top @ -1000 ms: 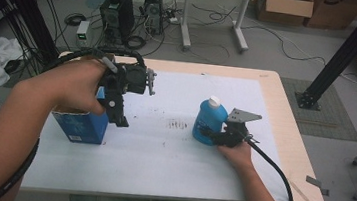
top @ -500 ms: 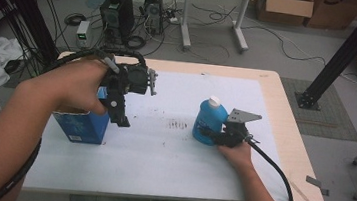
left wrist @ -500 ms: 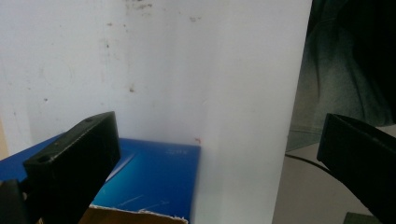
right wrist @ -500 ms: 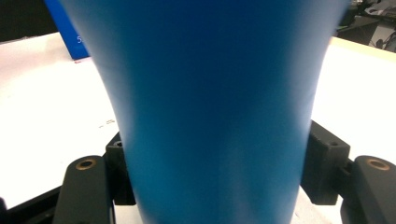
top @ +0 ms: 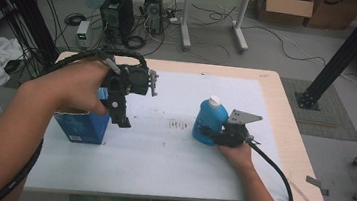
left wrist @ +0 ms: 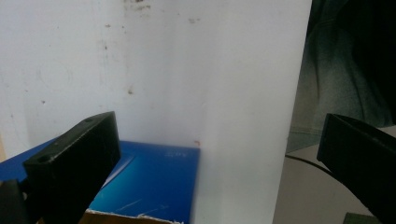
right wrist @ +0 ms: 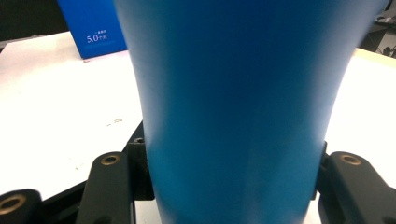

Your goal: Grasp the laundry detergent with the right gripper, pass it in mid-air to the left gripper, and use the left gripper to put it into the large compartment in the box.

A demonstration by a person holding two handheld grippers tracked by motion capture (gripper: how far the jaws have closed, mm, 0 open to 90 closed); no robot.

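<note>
L gripper [top: 123, 117] hangs raised, jaws down & wide apart over blue box [top: 81, 126]; R gripper [top: 211, 133] low on table, clamped round blue bottle [top: 209, 121].

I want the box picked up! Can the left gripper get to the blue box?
Probably yes. The left gripper, jaws open, hovers just above the blue box, nothing between them.

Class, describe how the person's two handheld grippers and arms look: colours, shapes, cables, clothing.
Both claws are black with two blocky jaws. The left gripper trails a thick black cable looping over the wrist. The right gripper carries a grey three-cornered plate and a black cable. The forearms are bare, without sleeves.
</note>
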